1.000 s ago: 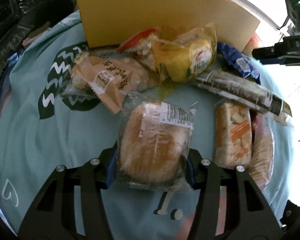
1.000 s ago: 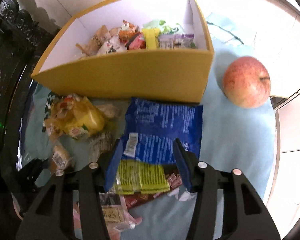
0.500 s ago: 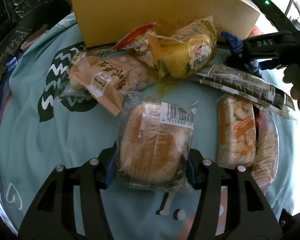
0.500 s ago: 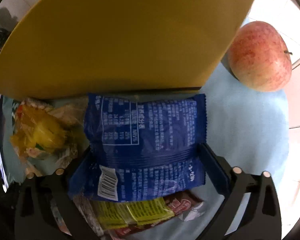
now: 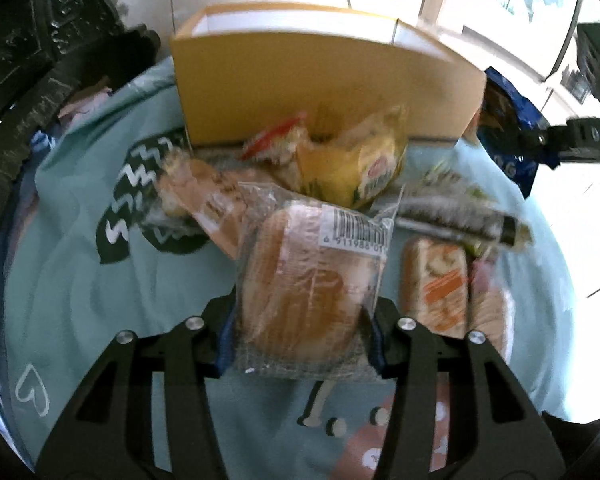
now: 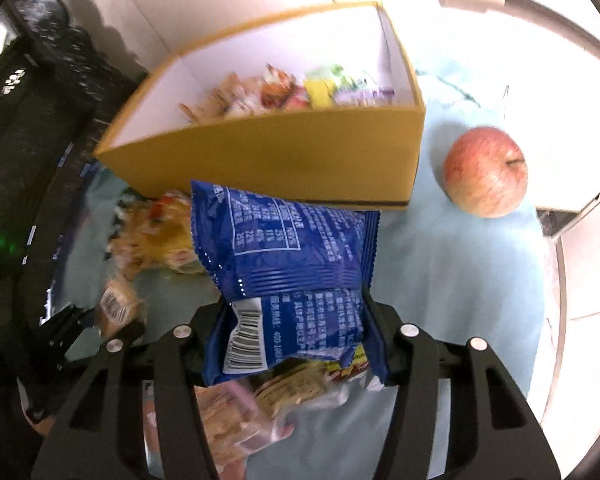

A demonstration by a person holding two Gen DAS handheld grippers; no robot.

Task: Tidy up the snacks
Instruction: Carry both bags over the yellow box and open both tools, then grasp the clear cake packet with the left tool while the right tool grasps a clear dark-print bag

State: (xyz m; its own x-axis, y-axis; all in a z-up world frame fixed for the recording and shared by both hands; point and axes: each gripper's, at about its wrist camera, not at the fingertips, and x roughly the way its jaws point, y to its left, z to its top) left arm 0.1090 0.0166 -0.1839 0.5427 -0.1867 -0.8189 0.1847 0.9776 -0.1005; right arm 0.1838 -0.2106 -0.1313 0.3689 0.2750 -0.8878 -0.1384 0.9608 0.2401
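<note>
My left gripper (image 5: 300, 332) holds a clear-wrapped bread bun (image 5: 304, 292) between its pads, jaws still closing, raised a little above the teal cloth (image 5: 100, 300). A blue snack packet (image 6: 288, 264) is squeezed in my right gripper (image 6: 296, 328), whose jaws are also closing; the packet hangs in front of the yellow box (image 6: 280, 160). Inside the box lie several small snacks (image 6: 276, 92). In the left wrist view the yellow box (image 5: 324, 80) stands behind the snack pile, and the blue packet (image 5: 508, 120) shows at the right.
Loose snacks stay on the cloth: a yellow packet (image 5: 352, 164), a peach packet (image 5: 204, 196), a long dark roll (image 5: 460, 212), a cracker pack (image 5: 436, 292). A red apple (image 6: 485, 171) sits right of the box. Dark carved furniture (image 6: 28, 120) stands at the left.
The right gripper dropped onto the blue packet, closed on it and lifted it, so the box's inside shows again. The left gripper rose with the bread bun.
</note>
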